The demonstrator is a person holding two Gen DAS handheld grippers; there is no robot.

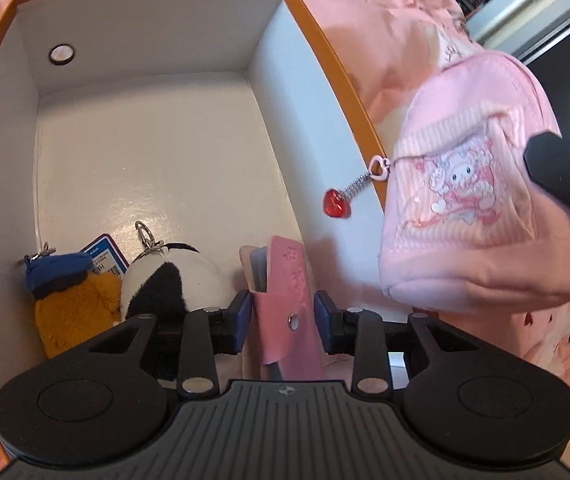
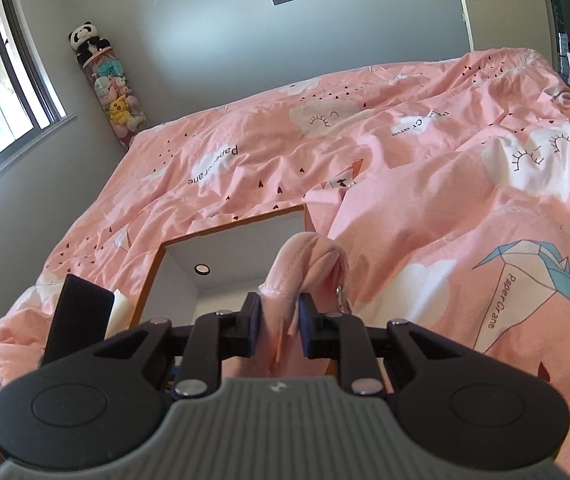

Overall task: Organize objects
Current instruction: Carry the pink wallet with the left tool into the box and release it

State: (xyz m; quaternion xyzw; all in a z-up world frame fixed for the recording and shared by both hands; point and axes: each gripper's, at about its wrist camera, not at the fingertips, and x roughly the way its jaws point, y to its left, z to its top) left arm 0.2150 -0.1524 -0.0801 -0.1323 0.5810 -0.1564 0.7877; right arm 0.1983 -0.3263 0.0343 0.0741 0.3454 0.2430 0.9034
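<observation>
A: The left gripper [image 1: 283,314] has the pink card case [image 1: 285,304] between its fingers, low at the box's [image 1: 325,64] near wall; the pads look barely touching, so whether they grip I cannot tell. Ease it down flat

B: Beside the panda plush [image 1: 165,280] and duck plush [image 1: 73,300], not on them. The right gripper [image 2: 280,326] is clamped on the pink pouch [image 1: 477,200], hanging over the right rim; its heart charm [image 1: 337,203] could snag

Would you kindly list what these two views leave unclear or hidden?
- Left wrist view: the pink wallet's lower end, hidden behind the left tool.
- Left wrist view: print on the blue card, too small, partly under the plush toys.
- Right wrist view: most of the pink pouch, below the right tool.
</observation>
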